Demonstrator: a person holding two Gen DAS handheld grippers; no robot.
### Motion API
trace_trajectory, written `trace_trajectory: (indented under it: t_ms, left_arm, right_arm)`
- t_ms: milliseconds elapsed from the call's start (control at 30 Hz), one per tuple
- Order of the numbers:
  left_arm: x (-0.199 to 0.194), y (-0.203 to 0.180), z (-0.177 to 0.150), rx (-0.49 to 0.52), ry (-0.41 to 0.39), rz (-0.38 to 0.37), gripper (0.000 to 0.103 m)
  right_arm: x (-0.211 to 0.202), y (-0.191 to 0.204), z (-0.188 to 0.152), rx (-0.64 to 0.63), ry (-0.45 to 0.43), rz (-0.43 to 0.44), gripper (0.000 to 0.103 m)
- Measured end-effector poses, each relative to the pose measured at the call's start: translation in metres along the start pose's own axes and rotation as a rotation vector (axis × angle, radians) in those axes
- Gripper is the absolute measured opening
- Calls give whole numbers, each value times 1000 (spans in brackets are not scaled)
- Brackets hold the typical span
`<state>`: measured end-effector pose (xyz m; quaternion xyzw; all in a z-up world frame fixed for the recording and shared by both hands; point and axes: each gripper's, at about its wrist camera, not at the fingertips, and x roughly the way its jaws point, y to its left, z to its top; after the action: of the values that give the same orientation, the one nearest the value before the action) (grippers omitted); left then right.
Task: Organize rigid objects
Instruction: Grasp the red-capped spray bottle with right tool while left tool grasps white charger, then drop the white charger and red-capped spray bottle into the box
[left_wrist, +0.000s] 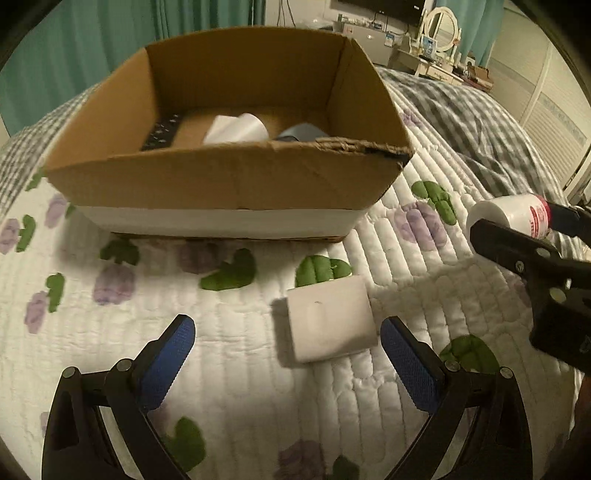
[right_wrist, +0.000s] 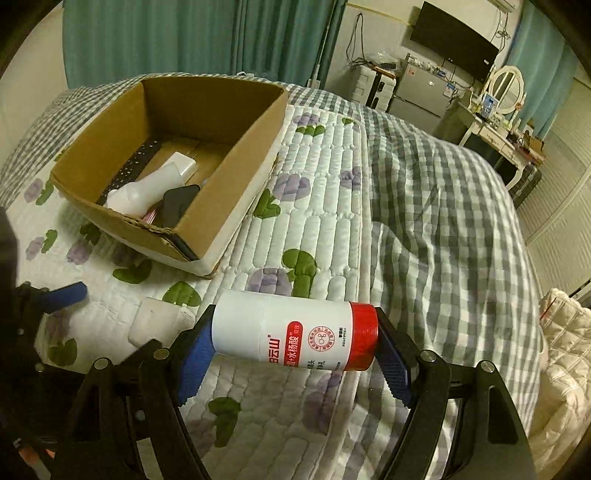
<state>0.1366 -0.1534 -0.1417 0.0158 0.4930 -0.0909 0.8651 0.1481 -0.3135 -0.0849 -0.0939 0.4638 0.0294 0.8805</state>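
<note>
Right fingers (right_wrist: 295, 354) pinching white canister (right_wrist: 291, 338), left fingers (left_wrist: 288, 354) spread above quilted bed (left_wrist: 221, 369)

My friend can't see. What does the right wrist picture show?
The right gripper holds a white bottle with a red end sideways between its blue fingers, above a flowery quilt. Behind sits an open cardboard box with things inside.

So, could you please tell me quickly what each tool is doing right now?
Left tool: open, empty, above the white box.
Right tool: closed on the white bottle by its ends.
</note>
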Motion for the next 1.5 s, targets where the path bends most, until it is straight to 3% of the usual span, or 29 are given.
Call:
trace_trajectory:
  t_ms: [167, 467, 700, 1000, 1233, 1500]
  left_arm:
    - [17, -6, 4, -4, 28, -11, 92]
    - [30, -9, 7, 18, 76, -93, 55]
    - [23, -10, 3, 34, 72, -73, 54]
    - [-19, -4, 8, 20, 32, -49, 54]
    - [-61, 15, 10, 3, -28, -36, 54]
    - [-106, 42, 25, -15, -149, -14, 53]
  right_arm:
    - [15, -3, -2, 0, 31, 18, 78]
    - [30, -2, -2, -25, 53, 52, 78]
    - [27, -1, -2, -30, 44, 48, 78]
    - [7, 6, 1, -39, 20, 29, 78]
    - [-17, 20, 9, -59, -9, 10, 78]
    - [-52, 45, 23, -79, -70, 1, 78]
